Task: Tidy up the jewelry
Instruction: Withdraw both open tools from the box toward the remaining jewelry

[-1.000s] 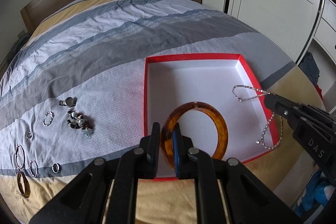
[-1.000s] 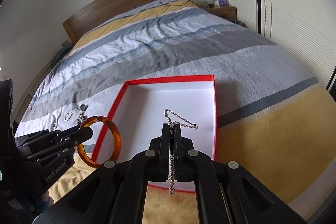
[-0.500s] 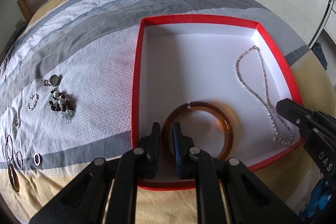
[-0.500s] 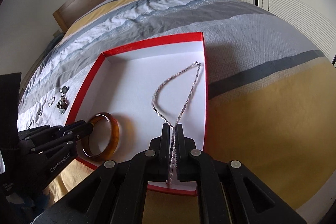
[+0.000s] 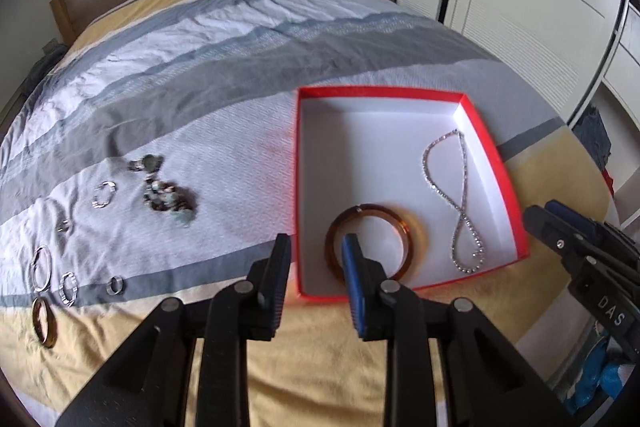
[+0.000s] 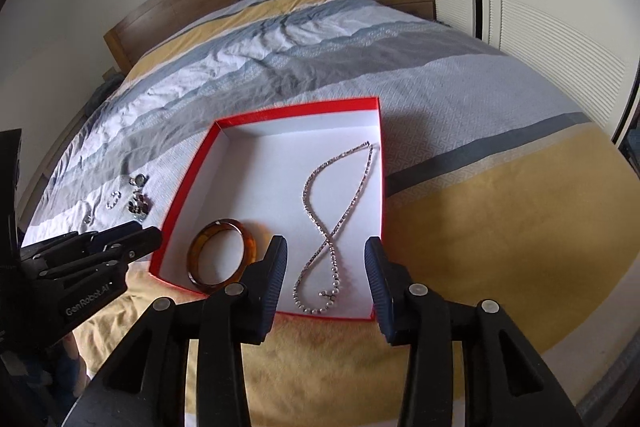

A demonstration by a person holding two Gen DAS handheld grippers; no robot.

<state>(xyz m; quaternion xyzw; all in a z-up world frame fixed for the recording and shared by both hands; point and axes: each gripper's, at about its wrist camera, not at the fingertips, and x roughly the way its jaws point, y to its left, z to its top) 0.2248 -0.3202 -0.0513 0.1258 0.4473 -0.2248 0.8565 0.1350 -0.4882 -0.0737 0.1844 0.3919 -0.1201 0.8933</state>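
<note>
Left wrist view: the left gripper (image 5: 314, 247), jaws parted and just opening, nothing between its pads, stands over the near left wall of the shallow red-rimmed cardboard box with white floor (image 5: 495, 147). The translucent amber bangle (image 5: 367, 245) lies flat on the box floor just ahead of the blue-padded right finger (image 5: 352, 267), released. The thin silver rhinestone chain necklace (image 5: 456, 203) lies looped further right in the box. Left of the gripper, well apart on the grey-and-yellow striped bed cover (image 5: 200, 99), wait the cluster of dark beads (image 5: 170, 197) and several small silver rings (image 5: 68, 283); the right gripper (image 5: 540, 217) enters at the right edge

Right wrist view: the right gripper (image 6: 326, 261) is likewise released, jaws just opening, the necklace's lower loop (image 6: 320, 291) on the box floor beyond its spread fingers. The left gripper (image 6: 140, 235) sits just left of the box

Step in hand, judged: both deposits done. Next move calls for lifting clear of the low box walls and reaching left to the loose pieces; the bed there is open, though the soft cover may hamper pinching small rings
</note>
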